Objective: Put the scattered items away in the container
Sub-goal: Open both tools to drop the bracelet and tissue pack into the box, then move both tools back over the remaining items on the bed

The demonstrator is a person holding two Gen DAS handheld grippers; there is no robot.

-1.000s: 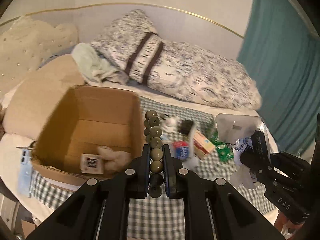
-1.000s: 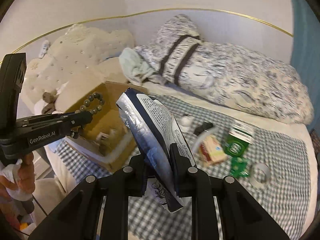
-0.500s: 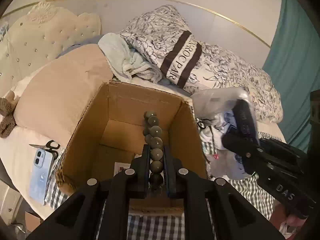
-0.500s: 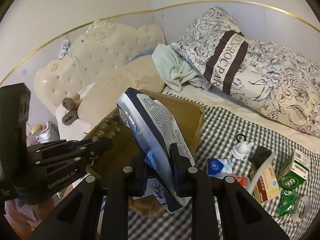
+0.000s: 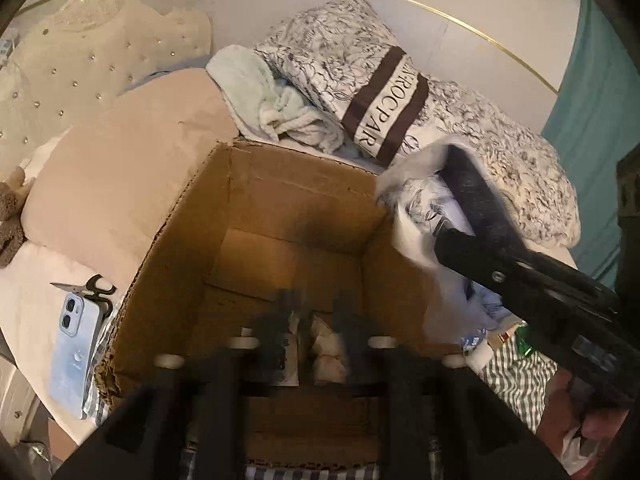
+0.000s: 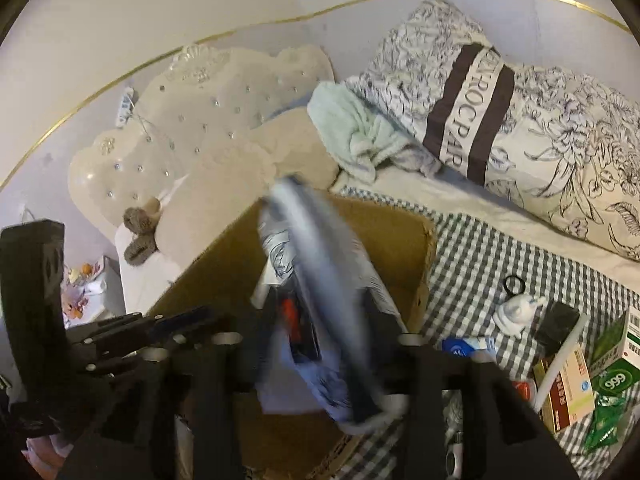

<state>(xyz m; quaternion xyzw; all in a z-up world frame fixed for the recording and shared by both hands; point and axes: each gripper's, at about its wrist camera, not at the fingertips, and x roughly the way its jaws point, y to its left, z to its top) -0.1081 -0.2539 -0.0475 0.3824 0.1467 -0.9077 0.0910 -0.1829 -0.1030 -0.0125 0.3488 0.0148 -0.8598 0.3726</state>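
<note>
On the bed, cardboard box (image 5: 188, 216) rim meets the right tool's (image 6: 320, 320) pouch (image 6: 316, 256).

The left wrist view looked steeply down from close above into the open cardboard box (image 5: 288, 216). The right wrist view faced the same box (image 6: 400, 248) from its right side, close and lower. Both shared the box, the floral pillow (image 5: 360, 64) (image 6: 460, 92) and the headboard (image 5: 80, 60) (image 6: 200, 120).

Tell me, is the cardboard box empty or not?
Not empty: a white card and a pale bundle lie on the floor of the cardboard box.
</note>
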